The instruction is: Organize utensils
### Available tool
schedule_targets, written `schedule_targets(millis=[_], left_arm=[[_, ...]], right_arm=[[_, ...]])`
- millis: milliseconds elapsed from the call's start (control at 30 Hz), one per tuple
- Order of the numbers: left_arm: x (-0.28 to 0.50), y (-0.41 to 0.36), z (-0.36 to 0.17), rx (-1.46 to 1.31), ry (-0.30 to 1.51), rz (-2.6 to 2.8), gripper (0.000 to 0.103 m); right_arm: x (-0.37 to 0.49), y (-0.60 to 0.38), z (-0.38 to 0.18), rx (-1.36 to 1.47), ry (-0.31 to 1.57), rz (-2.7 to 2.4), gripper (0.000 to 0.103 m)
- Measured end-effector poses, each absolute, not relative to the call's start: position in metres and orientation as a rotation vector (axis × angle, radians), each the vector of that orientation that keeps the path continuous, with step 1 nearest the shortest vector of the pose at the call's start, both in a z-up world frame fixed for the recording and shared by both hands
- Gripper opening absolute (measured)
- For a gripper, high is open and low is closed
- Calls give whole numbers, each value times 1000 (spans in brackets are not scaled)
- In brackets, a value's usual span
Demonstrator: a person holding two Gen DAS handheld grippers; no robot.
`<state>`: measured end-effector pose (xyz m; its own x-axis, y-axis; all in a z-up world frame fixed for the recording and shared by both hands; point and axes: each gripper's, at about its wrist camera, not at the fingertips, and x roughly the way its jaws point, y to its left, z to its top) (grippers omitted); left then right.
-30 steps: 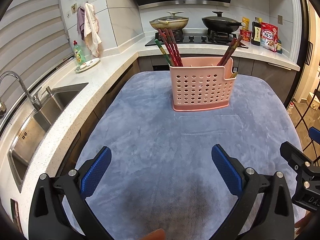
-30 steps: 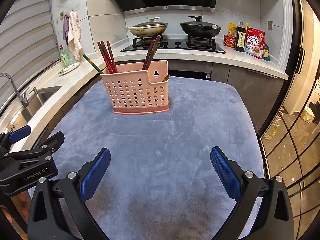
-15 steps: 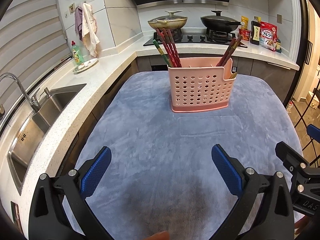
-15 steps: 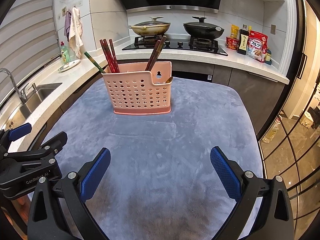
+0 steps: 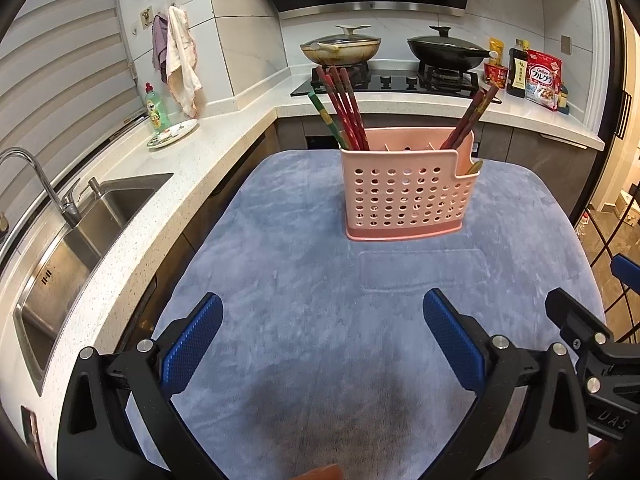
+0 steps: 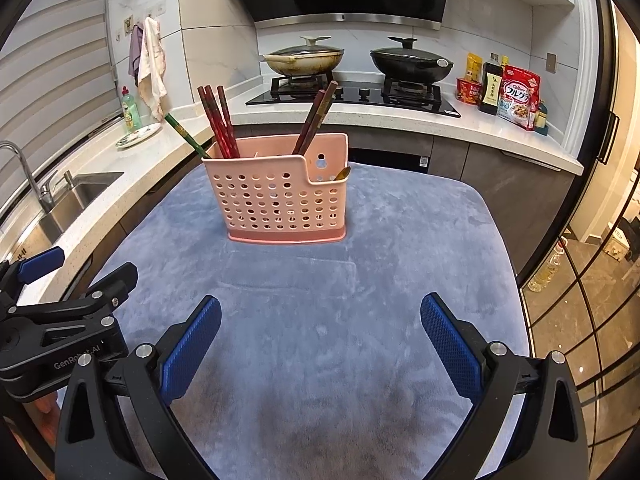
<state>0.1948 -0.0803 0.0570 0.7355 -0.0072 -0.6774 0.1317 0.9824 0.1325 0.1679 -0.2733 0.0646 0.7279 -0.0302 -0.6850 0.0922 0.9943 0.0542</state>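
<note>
Black gripper frames [image 5: 320,344], blue textured jaws, silver screws, white lettering

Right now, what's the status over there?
Left gripper and right gripper open, empty. Pink caddy upright on blue mat, chopsticks inside. Path clear.

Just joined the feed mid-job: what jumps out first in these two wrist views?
The pink perforated utensil holder stands alone in the middle of the blue-grey cloth, red chopsticks and one green chopstick fanning from its left end, darker brown ones leaning from its right. Both the left gripper and right gripper hang open and empty in front of it. Behind, two lidded pans sit on the stove.
</note>
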Motion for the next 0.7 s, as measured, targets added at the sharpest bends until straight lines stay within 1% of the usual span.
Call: schedule_targets(millis=[700], left_arm=[[215, -79, 67, 167, 721, -56, 96]], right_arm=[[189, -276, 70, 100, 748, -64, 96]])
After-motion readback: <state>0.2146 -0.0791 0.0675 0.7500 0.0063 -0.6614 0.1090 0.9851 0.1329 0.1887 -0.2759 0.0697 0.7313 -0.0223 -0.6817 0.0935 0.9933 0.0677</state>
